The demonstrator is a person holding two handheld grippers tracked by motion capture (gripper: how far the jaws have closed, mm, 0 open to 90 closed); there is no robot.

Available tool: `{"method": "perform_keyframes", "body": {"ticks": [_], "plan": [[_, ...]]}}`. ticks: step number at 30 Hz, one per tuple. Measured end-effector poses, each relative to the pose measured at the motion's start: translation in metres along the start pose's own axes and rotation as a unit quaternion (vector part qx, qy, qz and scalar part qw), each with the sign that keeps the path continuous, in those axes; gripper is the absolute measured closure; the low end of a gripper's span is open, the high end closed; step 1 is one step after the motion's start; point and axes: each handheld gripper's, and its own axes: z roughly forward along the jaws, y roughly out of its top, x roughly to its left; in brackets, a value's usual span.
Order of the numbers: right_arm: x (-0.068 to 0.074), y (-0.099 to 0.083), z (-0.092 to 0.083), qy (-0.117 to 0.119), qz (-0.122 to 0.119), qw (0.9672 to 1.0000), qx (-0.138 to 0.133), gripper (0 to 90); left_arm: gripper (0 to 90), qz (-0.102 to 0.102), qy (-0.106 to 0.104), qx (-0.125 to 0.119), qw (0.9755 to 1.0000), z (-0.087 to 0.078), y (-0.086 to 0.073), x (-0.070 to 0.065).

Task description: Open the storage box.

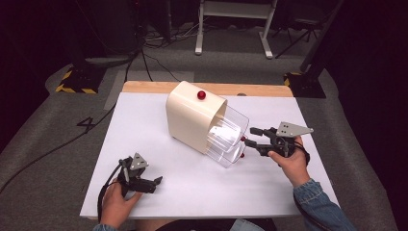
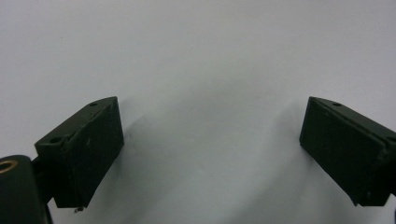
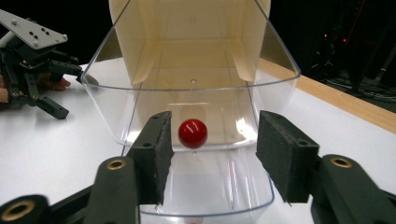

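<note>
A cream drawer unit (image 1: 192, 118) stands mid-table, two clear drawers (image 1: 226, 137) pulled out toward the right gripper (image 1: 248, 136), whose jaws gape either side of a red knob (image 3: 193, 133) (close-up in its own view). The left gripper (image 1: 156, 183), jaws wide apart, rests near the front edge on the white tabletop (image 1: 144, 125); grey carpet (image 1: 43, 139) surrounds.
</note>
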Motion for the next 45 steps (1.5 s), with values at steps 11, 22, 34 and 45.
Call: {"method": "perform_keyframes", "body": {"ticks": [11,22,34,45], "plan": [[-0.007,-0.017,-0.048,-0.036,0.026,0.9986,0.029,38.3,6.6,-0.002,-0.003,0.000,1.0000,0.000,0.000,0.000],[-0.002,-0.044,-0.090,-0.060,0.059,0.9893,0.119,29.9,6.6,0.001,0.001,0.000,1.0000,0.000,0.000,0.000],[-0.004,-0.073,-0.105,-0.088,0.058,0.9752,0.195,23.2,6.6,0.001,0.000,0.001,1.0000,0.000,0.000,0.000],[-0.016,-0.104,-0.106,-0.122,0.067,0.9710,0.194,16.6,6.6,0.001,0.001,0.000,1.0000,0.000,0.000,0.000]]}}
